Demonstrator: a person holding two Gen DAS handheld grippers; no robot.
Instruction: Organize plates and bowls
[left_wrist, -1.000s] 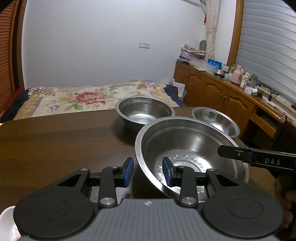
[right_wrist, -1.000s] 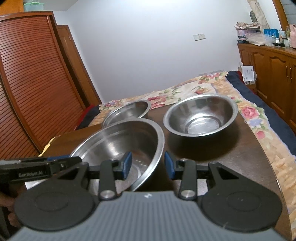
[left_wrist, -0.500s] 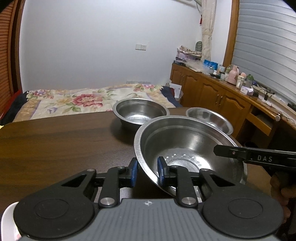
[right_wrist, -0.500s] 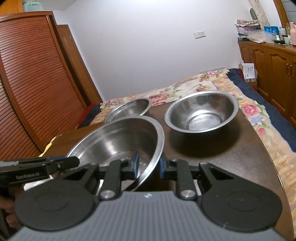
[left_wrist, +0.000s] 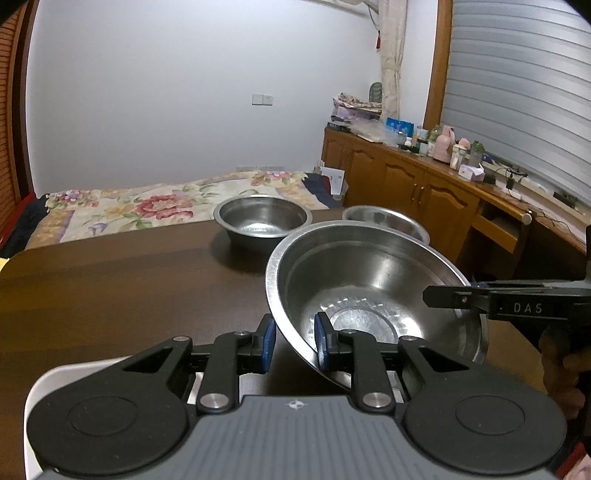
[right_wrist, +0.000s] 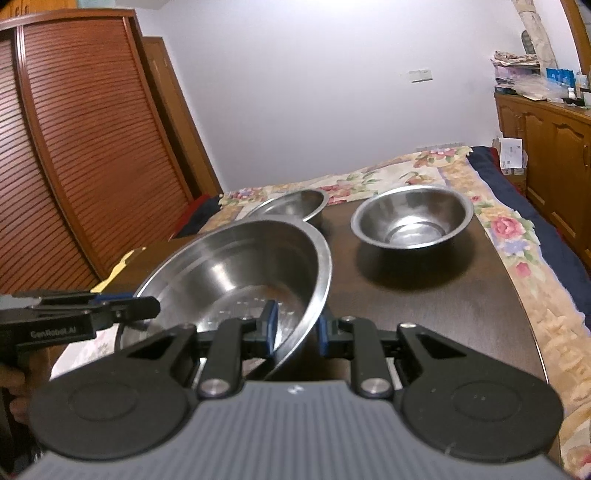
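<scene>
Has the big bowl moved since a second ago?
Yes. The big bowl, rim clamped by the left gripper and the right gripper, has tilted up off the table, its rim now overlapping the far small bowl.

Bare table (left_wrist: 110, 280) open at left, deep bowl (left_wrist: 263, 218) and shallow bowl (left_wrist: 388, 221) blocking the far edge

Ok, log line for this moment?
left gripper: shut on big bowl rim | right gripper: shut on opposite rim | two bowls on table
</scene>
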